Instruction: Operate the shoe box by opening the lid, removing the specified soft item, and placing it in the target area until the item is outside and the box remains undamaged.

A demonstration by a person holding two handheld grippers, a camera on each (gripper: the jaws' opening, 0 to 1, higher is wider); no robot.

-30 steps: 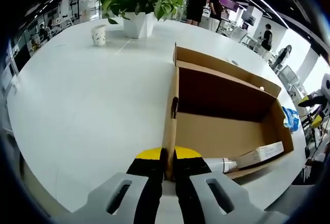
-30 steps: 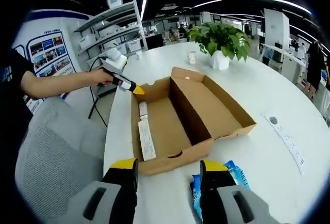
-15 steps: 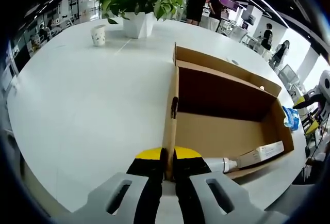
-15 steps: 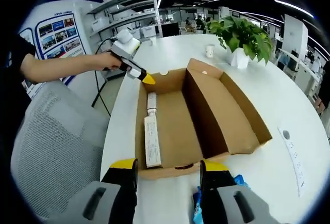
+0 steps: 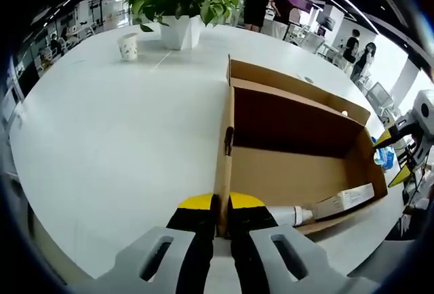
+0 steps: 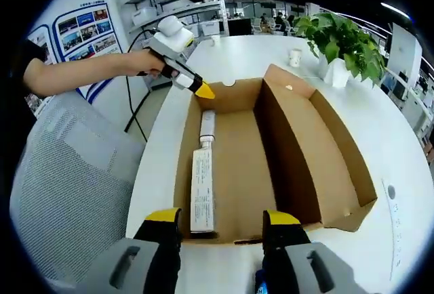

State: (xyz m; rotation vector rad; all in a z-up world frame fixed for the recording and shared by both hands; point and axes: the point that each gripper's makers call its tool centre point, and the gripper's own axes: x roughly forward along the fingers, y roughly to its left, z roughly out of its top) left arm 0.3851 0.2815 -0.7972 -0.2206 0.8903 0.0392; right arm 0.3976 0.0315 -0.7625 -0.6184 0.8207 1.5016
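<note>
The brown cardboard shoe box (image 5: 298,172) lies open on the white table (image 5: 102,138). My left gripper (image 5: 222,206) is shut on the upper edge of the box's wall. A white tube (image 5: 332,206) lies on the box floor. In the right gripper view the box (image 6: 237,138) is just ahead and below, the tube (image 6: 202,185) lies along its left side, and the open lid (image 6: 325,152) lies to the right. My right gripper (image 6: 222,223) hangs open over the near end wall, holding nothing. A hand holds the left gripper (image 6: 203,92) at the far end wall.
A blue packet (image 6: 258,282) lies on the table under my right gripper, also at the box's end (image 5: 380,158). A potted plant (image 5: 183,3) and a paper cup (image 5: 129,45) stand far off. A grey chair (image 6: 68,192) sits beside the table edge. People stand in the background.
The right gripper has come forward and now hangs over the box's near end, looking more steeply down into it. The left gripper keeps its hold on the wall; the box has not moved.
</note>
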